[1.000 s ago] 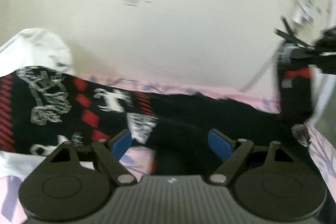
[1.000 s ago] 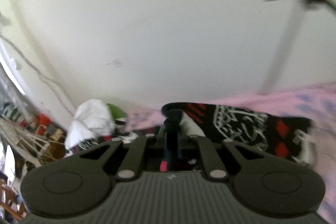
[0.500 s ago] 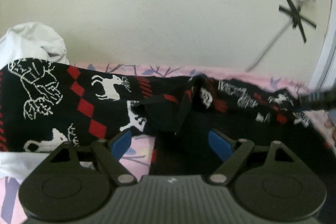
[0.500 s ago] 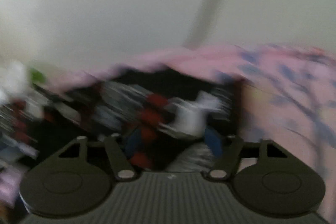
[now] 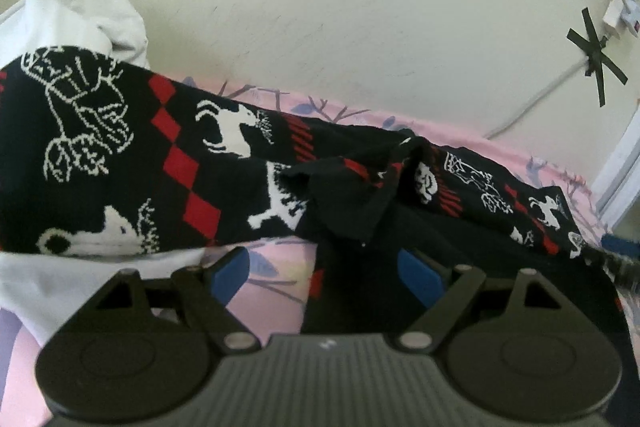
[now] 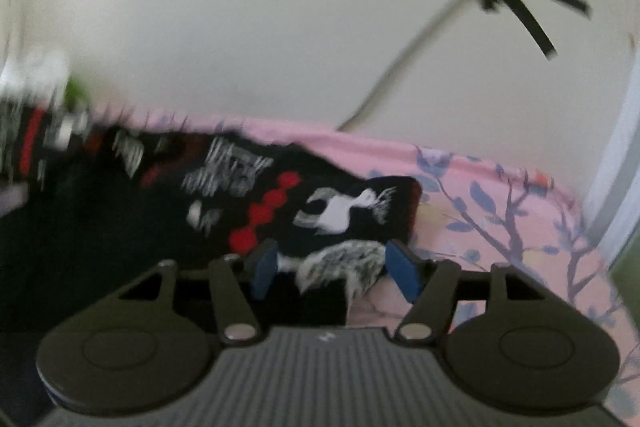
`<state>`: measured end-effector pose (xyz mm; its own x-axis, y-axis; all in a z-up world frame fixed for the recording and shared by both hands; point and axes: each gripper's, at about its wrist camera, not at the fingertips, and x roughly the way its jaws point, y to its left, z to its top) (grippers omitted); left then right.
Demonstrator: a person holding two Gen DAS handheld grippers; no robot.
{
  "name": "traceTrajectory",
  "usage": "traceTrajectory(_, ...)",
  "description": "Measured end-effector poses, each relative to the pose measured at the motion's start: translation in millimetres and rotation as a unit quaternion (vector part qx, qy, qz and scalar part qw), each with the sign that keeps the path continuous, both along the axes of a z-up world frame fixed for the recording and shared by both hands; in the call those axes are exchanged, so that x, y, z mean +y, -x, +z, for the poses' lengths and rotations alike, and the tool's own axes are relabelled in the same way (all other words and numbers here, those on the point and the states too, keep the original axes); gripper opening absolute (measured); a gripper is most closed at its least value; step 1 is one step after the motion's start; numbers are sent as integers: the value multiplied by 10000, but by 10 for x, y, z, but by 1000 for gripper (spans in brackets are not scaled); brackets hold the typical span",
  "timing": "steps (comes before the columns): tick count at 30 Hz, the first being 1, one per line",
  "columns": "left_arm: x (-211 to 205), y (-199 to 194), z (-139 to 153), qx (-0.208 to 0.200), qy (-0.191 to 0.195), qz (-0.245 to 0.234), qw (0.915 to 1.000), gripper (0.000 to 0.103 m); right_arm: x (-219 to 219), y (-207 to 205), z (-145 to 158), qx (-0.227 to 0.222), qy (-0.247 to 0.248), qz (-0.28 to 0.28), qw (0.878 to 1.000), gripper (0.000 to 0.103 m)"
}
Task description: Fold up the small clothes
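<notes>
A black knitted garment (image 5: pixel 120 163) with red diamonds and white deer lies stretched across the pink flowered bed sheet (image 5: pixel 272 291), rumpled into a peak in its middle (image 5: pixel 360 195). My left gripper (image 5: pixel 324 275) stands open low over its near edge, blue pads apart, the right pad over black cloth. In the right wrist view the garment's end (image 6: pixel 340 211) lies flat on the sheet (image 6: pixel 500 227). My right gripper (image 6: pixel 332 271) has its jaws opening; a greyish knit corner (image 6: pixel 344 263) lies between the pads, which stand clear of it.
A white cloth heap (image 5: pixel 80 15) sits at the far left against the cream wall. White fabric (image 5: pixel 48 283) lies under the garment's left end. A cable taped with black crosses (image 5: pixel 596 55) runs down the wall at right, near a white frame (image 5: pixel 620 167).
The right gripper came down from mid-air with a garment end pinched, laid it on the sheet, and its pads have spread apart. The garment's right end now lies flat. The left gripper sank slightly.
</notes>
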<state>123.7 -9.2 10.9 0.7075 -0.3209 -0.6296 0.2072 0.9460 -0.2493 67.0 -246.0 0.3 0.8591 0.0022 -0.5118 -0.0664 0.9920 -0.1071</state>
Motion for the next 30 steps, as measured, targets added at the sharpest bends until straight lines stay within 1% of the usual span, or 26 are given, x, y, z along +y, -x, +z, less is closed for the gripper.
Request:
traceTrajectory(1, 0, 4, 1, -8, 1, 5, 10000, 84, 61, 0, -60, 24, 237, 92, 9997, 58)
traceTrajectory(2, -1, 10, 3, -18, -4, 5, 10000, 84, 92, -17, -121, 100, 488, 138, 9987, 51)
traceTrajectory(3, -3, 15, 3, -29, -14, -1, 10000, 84, 100, -56, -177, 231, 700, 90, 9972, 24)
traceTrajectory(4, -7, 15, 5, -33, -23, 0, 10000, 83, 53, -65, -173, 173, 641, 33, 9978, 0)
traceTrajectory(5, -4, 21, 8, -36, -24, 6, 10000, 83, -21, -86, -149, 183, 593, -176, 9979, 0)
traceTrajectory(7, 17, 14, 10, -25, 3, 39, 10000, 83, -236, -67, -51, -2, 237, -583, 9980, 0)
traceTrajectory(9, 41, -3, 9, 12, 58, 76, 10000, 83, -393, -48, -55, 73, -52, -888, 9960, 0)
traceTrajectory(10, 49, -13, 8, 37, 95, 70, 9999, 83, -413, -38, -96, 180, -89, -958, 9952, 3)
traceTrajectory(11, 58, -13, 14, 50, 119, 65, 9999, 83, -387, -25, -138, 294, -46, -941, 9951, 11)
traceTrajectory(12, 63, -10, 19, 43, 128, 62, 9999, 83, -317, 17, -133, 274, 144, -961, 9949, 25)
traceTrajectory(13, 65, 0, 32, 15, 125, 63, 9999, 83, -245, 90, -87, 97, 284, -935, 9952, 47)
traceTrajectory(14, 69, 21, 53, -37, 121, 74, 9999, 83, -170, 189, -20, -83, 275, -839, 9961, 50)
traceTrajectory(16, 96, 68, 109, -199, 108, 126, 9997, 83, -42, 343, 106, -309, 47, -628, 9975, 49)
traceTrajectory(18, 163, 105, 182, -303, 152, 219, 9992, 83, 99, 467, 201, -492, -406, -330, 9974, 49)
traceTrajectory(19, 245, 135, 232, -327, 250, 316, 9987, 83, 185, 488, 235, -489, -638, -139, 9967, 49)
traceTrajectory(20, 357, 170, 283, -333, 385, 421, 9978, 83, 279, 472, 258, -466, -767, 70, 9959, 49)
traceTrajectory(21, 456, 215, 327, -341, 503, 512, 9968, 83, 408, 428, 286, -469, -730, 289, 9958, 48)
traceTrajectory(22, 618, 298, 388, -376, 618, 650, 9953, 83, 549, 360, 315, -494, -532, 494, 9961, 48)
traceTrajectory(23, 744, 371, 431, -430, 641, 777, 9940, 83, 722, 273, 343, -538, -205, 705, 9958, 48)
traceTrajectory(25, 1054, 620, 544, -646, 483, 1109, 9906, 83, 1161, 87, 388, -734, 731, 1229, 9870, 50)
traceTrajectory(26, 1183, 736, 594, -741, 365, 1263, 9885, 83, 1377, -18, 379, -845, 1249, 1505, 9770, 51)
traceTrajectory(27, 1325, 865, 638, -826, 240, 1405, 9863, 84, 1606, -136, 332, -953, 1840, 1777, 9620, 53)
traceTrajectory(28, 1471, 991, 683, -884, 111, 1536, 9841, 84, 1787, -260, 259, -1030, 2379, 1978, 9453, 53)
traceTrajectory(29, 1594, 1088, 724, -912, 18, 1661, 9819, 84, 1977, -390, 158, -1096, 2915, 2158, 9254, 53)
traceTrajectory(30, 1726, 1184, 757, -927, -52, 1790, 9795, 84, 2118, -507, 62, -1149, 3327, 2300, 9073, 50)
